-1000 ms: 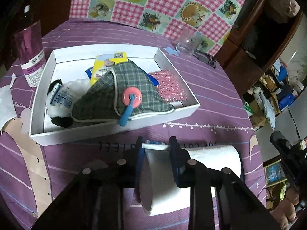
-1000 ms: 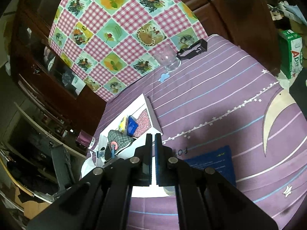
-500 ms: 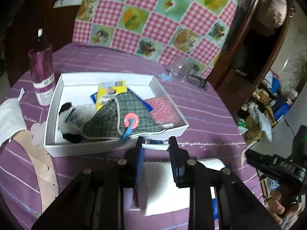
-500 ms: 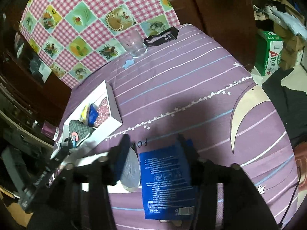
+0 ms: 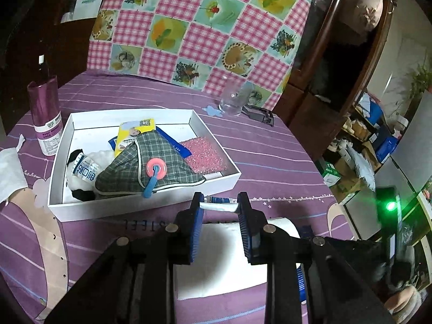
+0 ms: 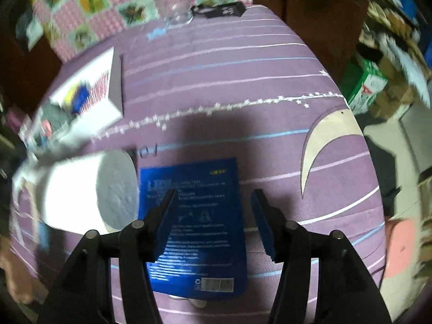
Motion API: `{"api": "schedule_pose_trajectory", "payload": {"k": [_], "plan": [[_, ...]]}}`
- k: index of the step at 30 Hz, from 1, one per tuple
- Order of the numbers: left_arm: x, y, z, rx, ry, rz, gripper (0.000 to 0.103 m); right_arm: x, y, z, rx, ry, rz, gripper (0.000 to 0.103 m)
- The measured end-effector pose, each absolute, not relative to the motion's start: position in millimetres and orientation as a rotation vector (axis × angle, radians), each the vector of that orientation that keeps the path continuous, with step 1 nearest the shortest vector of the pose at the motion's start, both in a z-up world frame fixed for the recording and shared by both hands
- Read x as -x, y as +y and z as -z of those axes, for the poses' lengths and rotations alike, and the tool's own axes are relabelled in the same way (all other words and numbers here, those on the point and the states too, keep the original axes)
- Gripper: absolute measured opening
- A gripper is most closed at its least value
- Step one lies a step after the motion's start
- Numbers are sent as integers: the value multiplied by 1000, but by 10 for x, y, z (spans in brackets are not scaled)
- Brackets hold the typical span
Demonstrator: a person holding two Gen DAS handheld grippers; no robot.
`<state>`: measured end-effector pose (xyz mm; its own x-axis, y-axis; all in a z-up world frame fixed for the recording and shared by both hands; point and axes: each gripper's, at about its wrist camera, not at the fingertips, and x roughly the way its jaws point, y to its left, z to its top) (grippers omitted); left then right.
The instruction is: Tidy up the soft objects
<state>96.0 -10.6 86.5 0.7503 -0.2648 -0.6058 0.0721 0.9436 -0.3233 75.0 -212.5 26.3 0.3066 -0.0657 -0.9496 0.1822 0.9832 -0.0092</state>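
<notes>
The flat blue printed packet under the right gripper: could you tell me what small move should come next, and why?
Probably lower the right gripper and close on the flat blue printed packet. Its jaws have just been opening and straddle the packet without touching it, and the packet lies on the purple tablecloth, outside the white box.

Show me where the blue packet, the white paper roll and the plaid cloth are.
blue packet [image 6: 197, 210], right wrist view, printed face.
white paper roll [image 6: 116, 189], right wrist view, round end.
plaid cloth [image 5: 127, 167], left wrist view, left half.
</notes>
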Motion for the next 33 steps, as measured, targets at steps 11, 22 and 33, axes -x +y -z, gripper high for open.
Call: {"api": "schedule_pose_trajectory", "payload": {"k": [11,22,33], "plan": [[-962,-150,-816,253,708,166,24,-692,-2135,-220,21,1231,208,73],[-937,-151,-844,266,704,176,24,-593,-2483,-255,-41,1206,286,74],[-932,-202,-833,240,707,174,24,-451,-1813,-114,17,1221,-18,103]]}}
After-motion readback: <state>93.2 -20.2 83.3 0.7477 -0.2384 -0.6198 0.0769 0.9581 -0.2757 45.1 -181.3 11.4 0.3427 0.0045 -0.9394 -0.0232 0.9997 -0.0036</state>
